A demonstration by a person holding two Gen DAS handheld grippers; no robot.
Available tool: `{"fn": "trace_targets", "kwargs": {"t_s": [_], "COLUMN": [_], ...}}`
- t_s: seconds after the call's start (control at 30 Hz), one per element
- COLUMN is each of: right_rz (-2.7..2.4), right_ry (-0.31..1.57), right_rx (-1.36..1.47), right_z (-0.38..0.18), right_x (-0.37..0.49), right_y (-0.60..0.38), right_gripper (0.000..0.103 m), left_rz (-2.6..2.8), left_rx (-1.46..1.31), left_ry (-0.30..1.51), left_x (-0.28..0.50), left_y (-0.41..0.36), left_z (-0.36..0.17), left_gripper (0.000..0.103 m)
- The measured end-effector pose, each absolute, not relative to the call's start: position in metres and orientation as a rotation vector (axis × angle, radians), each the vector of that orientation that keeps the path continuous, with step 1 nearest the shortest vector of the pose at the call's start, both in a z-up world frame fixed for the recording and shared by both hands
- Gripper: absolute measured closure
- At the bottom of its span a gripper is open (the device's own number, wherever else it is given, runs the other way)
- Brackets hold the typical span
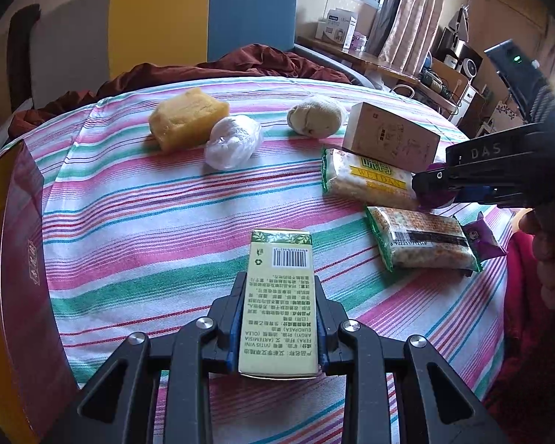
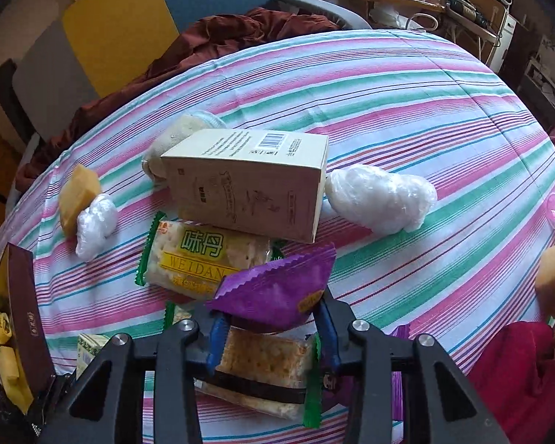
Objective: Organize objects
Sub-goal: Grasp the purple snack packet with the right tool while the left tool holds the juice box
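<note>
While gripped, green box (image 1: 279, 296) lengthwise forward.

Right tool (image 2: 273, 327) clamping purple packet (image 2: 277, 288), above cracker pack (image 2: 266, 373)

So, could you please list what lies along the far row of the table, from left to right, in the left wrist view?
Yellow sponge block → white plastic-wrapped bundle → beige plush lump → tan carton.

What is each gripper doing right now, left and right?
Left gripper: shut on the green box.
Right gripper: shut on the purple packet.
</note>
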State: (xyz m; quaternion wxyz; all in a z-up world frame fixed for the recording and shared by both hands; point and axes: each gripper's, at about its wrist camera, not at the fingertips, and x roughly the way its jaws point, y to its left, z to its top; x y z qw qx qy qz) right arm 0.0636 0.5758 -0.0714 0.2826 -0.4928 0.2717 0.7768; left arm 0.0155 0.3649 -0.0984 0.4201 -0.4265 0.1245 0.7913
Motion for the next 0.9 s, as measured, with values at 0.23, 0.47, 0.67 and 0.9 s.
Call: {"fn": "trace_targets", "kwargs": {"t_s": [0.23,0.47,0.67,0.9], "right_rz": [2.122,2.139,2.153,2.145], "right_ry": [0.787,0.763,0.74,0.693], "right_rx": [-1.241,-1.242,-1.233,-1.273], "right_z": [-0.064,-0.063,-0.06,-0.064], "right_x": [0.068,0.065,0.064,0.059], "right_y": [0.581,0.577,0.574,0.569], "right_gripper": [0.068,0.068,0.068,0.068], "left_rz": [1.987,1.957,2.001,2.194], "left_rx": [-1.057,-1.068,-1.021,-1.108], "left_ry": [0.344,0.304,0.241,0.149], "left_x": [0.018,0.029,0.03,-0.021], "left_y": [0.366,0.351,0.31,0.2], "left_z": [-0.097,-0.074,-0.033,-0.008], "left_gripper": [0.073,0.073,0.073,0.073]}}
